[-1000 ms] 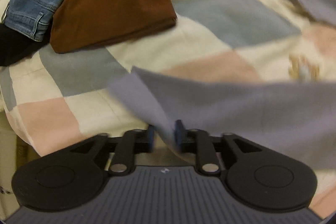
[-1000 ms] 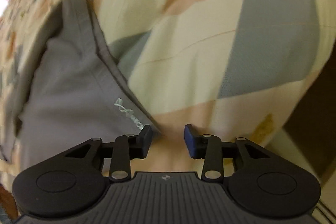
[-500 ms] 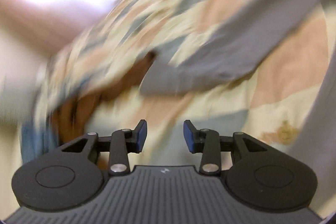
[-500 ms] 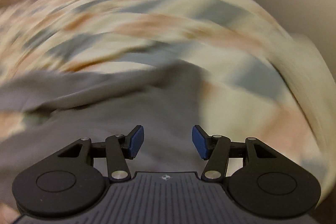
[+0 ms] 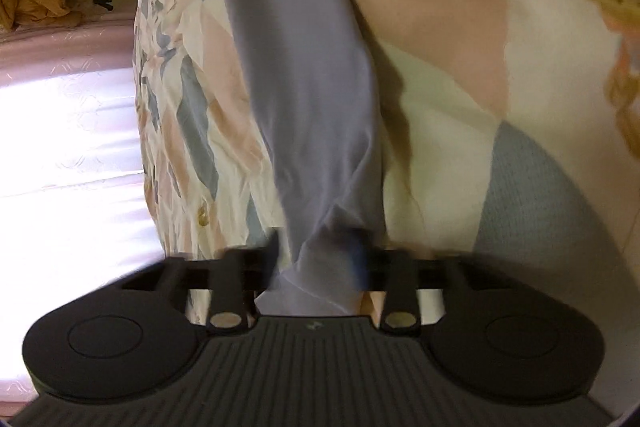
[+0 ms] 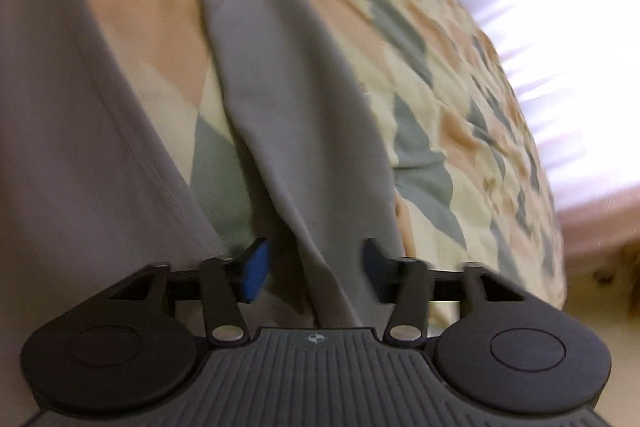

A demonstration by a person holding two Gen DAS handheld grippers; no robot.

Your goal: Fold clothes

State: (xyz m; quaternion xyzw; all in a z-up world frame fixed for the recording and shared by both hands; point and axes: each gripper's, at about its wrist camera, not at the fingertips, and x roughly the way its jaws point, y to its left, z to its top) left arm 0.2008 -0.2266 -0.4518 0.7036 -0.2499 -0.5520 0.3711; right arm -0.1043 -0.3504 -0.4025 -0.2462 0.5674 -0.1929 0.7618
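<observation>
A grey garment lies on a patchwork quilt. One long strip of it runs down the left wrist view into my left gripper. Those fingers are blurred and have come together on the strip's end. In the right wrist view a similar grey strip passes between the blue pads of my right gripper. Its jaws are closing, with gaps still showing beside the cloth. A wider part of the garment fills the left side of that view.
The quilt hangs over the bed's edge. Beyond it is a bright pink curtain or sheet. A crumpled brown thing lies by the wall at the far left.
Both grippers have swung and rolled to new views. The left, open and empty half a second ago, has closed on the grey strip. The right now straddles a strip. The folded pile is out of view.
</observation>
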